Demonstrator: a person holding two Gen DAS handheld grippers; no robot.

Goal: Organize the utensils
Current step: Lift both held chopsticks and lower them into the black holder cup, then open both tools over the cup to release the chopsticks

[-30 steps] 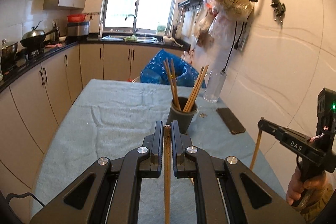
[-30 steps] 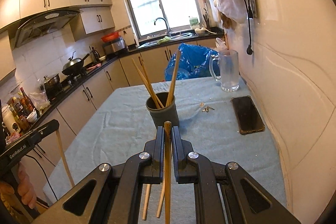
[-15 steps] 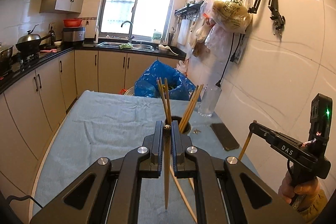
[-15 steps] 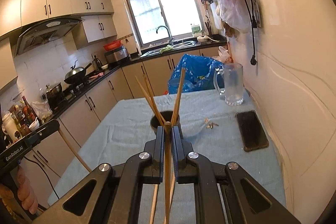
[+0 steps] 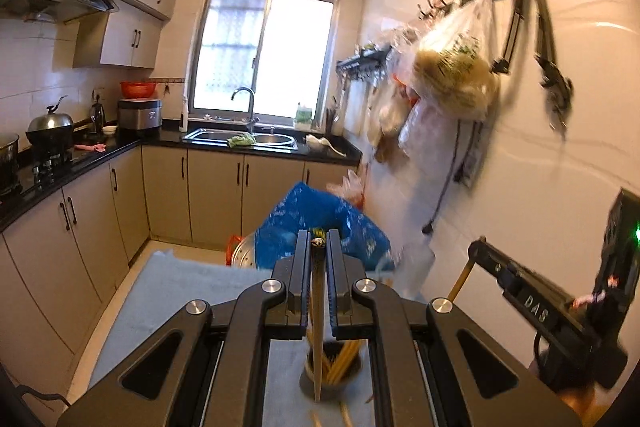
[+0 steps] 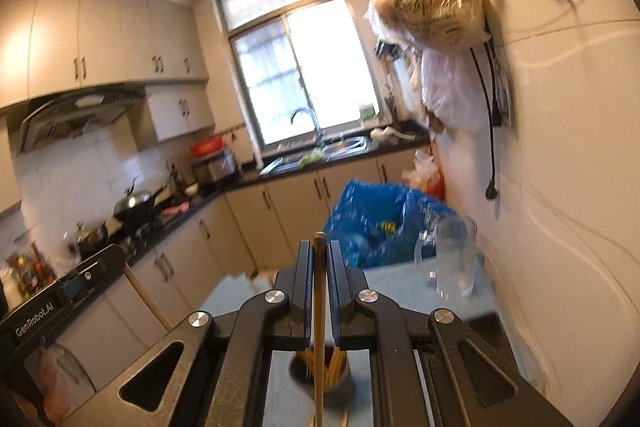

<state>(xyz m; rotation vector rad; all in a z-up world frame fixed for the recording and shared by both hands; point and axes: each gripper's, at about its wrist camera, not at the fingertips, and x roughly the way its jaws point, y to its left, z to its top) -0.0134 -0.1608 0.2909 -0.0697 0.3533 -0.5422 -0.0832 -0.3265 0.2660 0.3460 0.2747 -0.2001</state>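
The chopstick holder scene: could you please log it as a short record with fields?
left gripper: shut on a chopstick, upright, above the holder
right gripper: shut on a second chopstick, upright
holder: dark cup below the jaws, already holding several chopsticks
surface: table with grey cloth
nearby: glass mug, blue bag

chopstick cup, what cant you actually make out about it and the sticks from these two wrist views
- Cup, left wrist view: its sides are hidden by the left gripper body.
- Cup, right wrist view: blurred, so the sticks inside cannot be counted.
- Held chopstick, right wrist view: its lower end runs off the bottom edge, so whether the right gripper has it inside the cup is unclear.
- Table: mostly covered by both grippers.
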